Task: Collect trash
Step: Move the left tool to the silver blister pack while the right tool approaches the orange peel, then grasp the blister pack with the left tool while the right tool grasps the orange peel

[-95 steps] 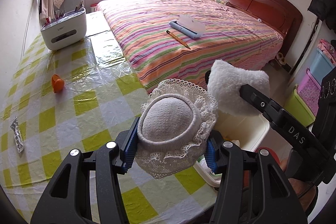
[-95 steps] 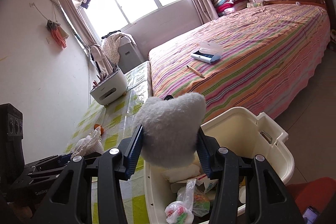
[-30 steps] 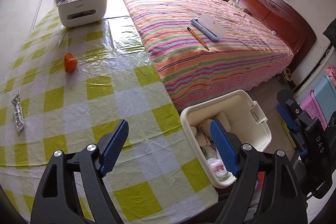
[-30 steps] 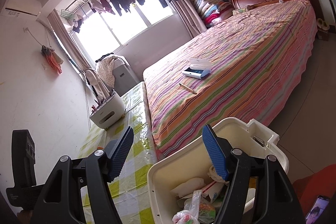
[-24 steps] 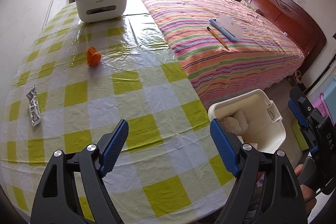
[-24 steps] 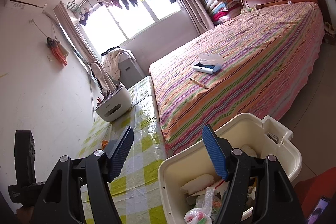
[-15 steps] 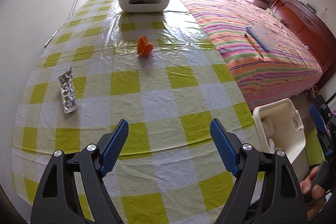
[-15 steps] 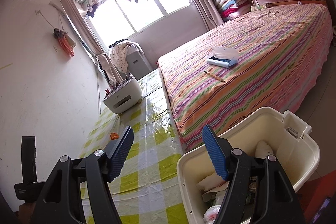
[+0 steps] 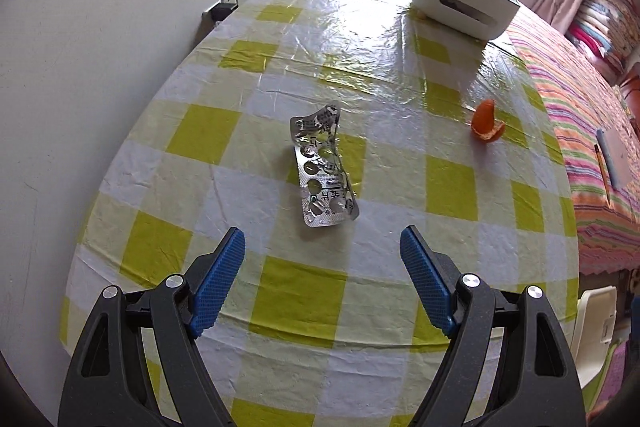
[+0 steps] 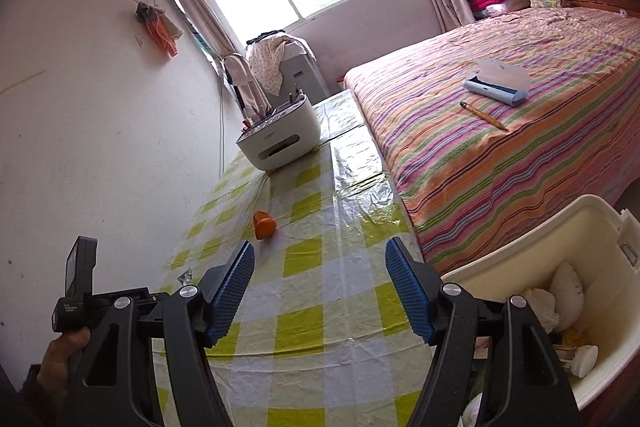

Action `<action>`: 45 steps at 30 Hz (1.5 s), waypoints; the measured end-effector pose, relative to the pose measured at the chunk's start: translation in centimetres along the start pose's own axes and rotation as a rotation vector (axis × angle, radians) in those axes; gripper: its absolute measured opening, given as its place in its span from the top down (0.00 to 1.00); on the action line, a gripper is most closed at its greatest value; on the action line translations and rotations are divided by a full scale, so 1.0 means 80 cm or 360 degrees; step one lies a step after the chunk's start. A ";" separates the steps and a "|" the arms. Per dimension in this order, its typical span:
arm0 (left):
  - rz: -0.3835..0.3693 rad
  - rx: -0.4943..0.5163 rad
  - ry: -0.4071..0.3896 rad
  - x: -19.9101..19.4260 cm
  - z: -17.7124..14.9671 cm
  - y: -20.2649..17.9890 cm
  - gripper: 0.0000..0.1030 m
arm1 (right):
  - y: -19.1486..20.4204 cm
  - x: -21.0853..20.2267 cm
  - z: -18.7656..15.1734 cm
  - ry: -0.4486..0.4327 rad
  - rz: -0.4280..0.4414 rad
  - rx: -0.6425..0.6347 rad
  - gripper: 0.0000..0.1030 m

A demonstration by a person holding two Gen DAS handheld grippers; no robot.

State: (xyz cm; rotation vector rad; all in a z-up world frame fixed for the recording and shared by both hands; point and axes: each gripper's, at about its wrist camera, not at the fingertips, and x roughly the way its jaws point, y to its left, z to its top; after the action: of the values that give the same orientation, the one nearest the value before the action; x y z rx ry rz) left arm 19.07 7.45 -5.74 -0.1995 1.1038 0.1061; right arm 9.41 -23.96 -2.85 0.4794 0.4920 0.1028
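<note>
A crumpled silver pill blister pack [image 9: 323, 171] lies on the yellow-checked tablecloth [image 9: 304, 291], just ahead of my left gripper [image 9: 322, 251], which stands open and empty above the cloth. An orange peel [image 9: 486, 127] sits farther right on the table; in the right wrist view the peel [image 10: 264, 225] lies ahead of my right gripper [image 10: 320, 267], also open and empty. The cream trash bin [image 10: 520, 247] stands off the table's right edge, holding white stuffed pieces and wrappers. A corner of the blister pack [image 10: 186, 277] shows beside the left tool, which a hand grips.
A white desk organiser [image 9: 464, 3] with pens stands at the table's far end. A wall [image 9: 100, 47] runs along the table's left side. The striped bed [image 10: 520, 131] lies to the right, with a pencil case [image 10: 496, 85] and pencil on it.
My left gripper swung left from the bin across the table to the blister pack. The right gripper turned left, away from the bin toward the table. Both stayed open.
</note>
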 end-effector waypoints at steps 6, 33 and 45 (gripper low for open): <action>-0.0035 -0.0130 0.0127 0.030 0.027 0.018 0.23 | 0.026 0.044 0.014 0.0128 0.0099 -0.0060 0.36; 0.0001 -0.0015 0.0111 0.084 0.065 -0.012 0.56 | 0.111 0.274 0.037 0.0541 0.0241 -0.0416 0.36; -0.0159 0.0001 0.0143 0.081 0.061 -0.011 0.70 | 0.122 0.350 0.026 0.0692 0.0113 -0.0469 0.36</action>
State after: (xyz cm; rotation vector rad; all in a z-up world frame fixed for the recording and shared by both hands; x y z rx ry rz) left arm 26.40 7.50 -9.35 -0.2605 1.1814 0.0073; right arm 35.19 -10.31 -8.74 0.1815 0.8710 0.3472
